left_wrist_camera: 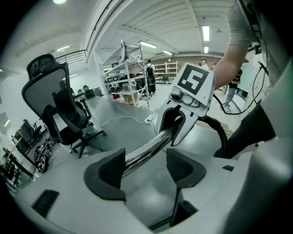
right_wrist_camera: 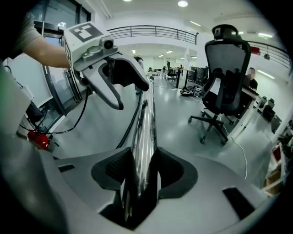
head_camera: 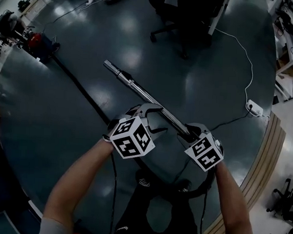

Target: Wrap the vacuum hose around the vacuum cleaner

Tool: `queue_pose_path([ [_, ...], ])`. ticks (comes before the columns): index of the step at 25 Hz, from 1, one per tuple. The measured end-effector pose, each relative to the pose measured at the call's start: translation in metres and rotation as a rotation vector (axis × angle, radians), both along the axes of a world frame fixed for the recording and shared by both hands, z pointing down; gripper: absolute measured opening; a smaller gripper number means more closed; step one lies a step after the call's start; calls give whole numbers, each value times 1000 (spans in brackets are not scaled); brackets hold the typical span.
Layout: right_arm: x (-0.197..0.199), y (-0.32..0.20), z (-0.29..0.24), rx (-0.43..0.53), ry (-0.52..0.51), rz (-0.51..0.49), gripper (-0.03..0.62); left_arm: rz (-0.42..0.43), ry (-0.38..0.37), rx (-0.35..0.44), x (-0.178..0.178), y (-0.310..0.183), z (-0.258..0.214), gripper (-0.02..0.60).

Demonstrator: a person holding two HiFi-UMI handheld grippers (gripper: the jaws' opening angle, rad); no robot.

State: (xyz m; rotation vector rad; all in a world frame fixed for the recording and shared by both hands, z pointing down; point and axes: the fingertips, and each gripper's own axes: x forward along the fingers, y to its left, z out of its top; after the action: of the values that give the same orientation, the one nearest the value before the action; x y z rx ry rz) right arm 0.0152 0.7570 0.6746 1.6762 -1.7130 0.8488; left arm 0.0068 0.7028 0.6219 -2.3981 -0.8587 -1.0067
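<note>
- Vacuum hose [left_wrist_camera: 222, 130] shows as a black curve at the right of the left gripper view. No view shows it coiled round a vacuum cleaner yet.
- The chrome tube [head_camera: 143, 94] slants from upper left, above the floor [head_camera: 48, 114], down to both of your hands.
- Your left gripper [left_wrist_camera: 146, 157] has its jaws wide, with the tube between them and not clamped.
- Your right gripper [right_wrist_camera: 144, 164] has its jaws clamped on the tube.
- As I read it, the wrapping is all still ahead of you, and the cleaner's body isn't plainly visible.
</note>
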Motion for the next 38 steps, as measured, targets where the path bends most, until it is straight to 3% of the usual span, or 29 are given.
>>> queue_pose_path([
  [7, -55, -47, -98, -13, 42, -159, 172, 136, -31, 165, -55, -36, -84, 282],
  [11, -91, -73, -136, -34, 79, -254, 172, 186, -86, 224, -91, -54, -113, 282],
  [15, -122, -98, -162, -54, 99, -313, 170, 170, -109, 235, -127, -79, -138, 282],
  [25, -200, -145, -203, -110, 147, -489, 169, 127, -153, 380, -207, -134, -157, 281],
  [31, -240, -162, -227, -115, 238, -646, 167, 87, -195, 291, -244, -143, -163, 273],
  [35, -247, -168, -236, -116, 259, -723, 167, 75, -203, 272, -262, -140, -166, 167],
  [38, -248, -171, -240, -122, 256, -794, 167, 11, -216, 237, -266, -141, -169, 164],
])
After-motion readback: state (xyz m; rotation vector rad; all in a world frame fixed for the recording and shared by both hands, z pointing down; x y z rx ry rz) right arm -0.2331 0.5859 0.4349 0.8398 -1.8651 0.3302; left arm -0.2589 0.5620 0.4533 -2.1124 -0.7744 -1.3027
